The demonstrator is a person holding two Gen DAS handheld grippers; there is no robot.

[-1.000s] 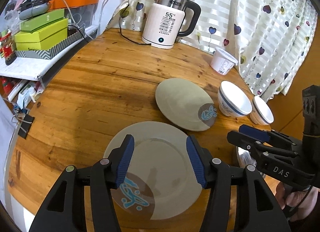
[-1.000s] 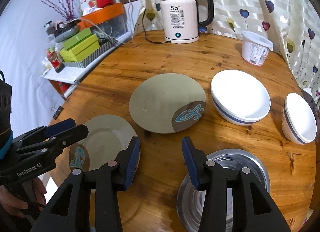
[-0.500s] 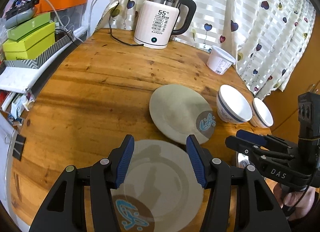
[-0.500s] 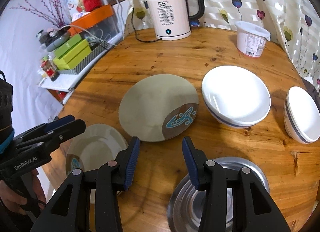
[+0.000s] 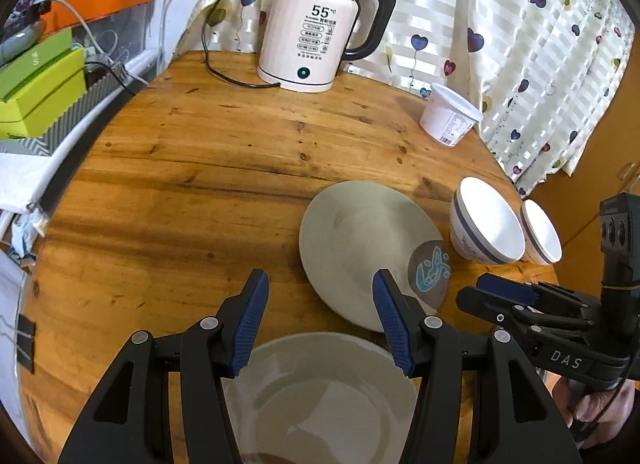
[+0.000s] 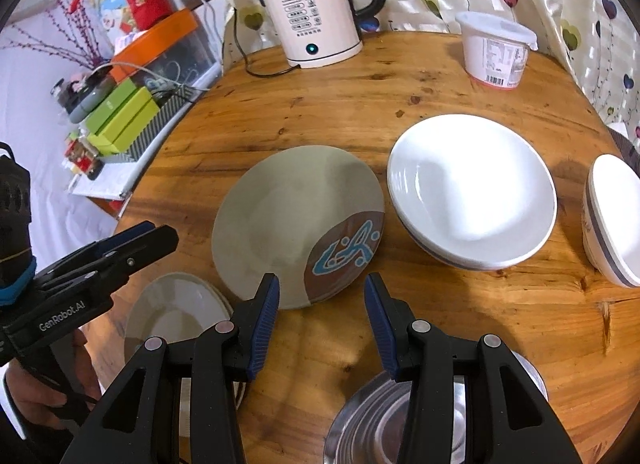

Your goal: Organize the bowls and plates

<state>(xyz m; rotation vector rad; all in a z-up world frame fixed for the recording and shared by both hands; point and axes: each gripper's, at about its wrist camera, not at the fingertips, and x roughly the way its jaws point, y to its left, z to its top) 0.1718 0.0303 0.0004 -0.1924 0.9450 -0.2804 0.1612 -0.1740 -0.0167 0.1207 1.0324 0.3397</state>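
A grey plate with a blue-and-brown corner lies mid-table. A second grey plate lies at the near edge, under my left gripper, which is open and empty. My right gripper is open and empty, just short of the patterned plate's near rim. A large white bowl and a small white bowl stand to the right. A steel bowl sits below the right gripper.
A white electric kettle with its cord stands at the table's back. A white tub stands at the back right. Green boxes sit on a shelf to the left. A curtain hangs behind.
Both grippers have moved forward over the table. The near plate has slid lower in the left view and the patterned plate looms larger in both. Both stay open.
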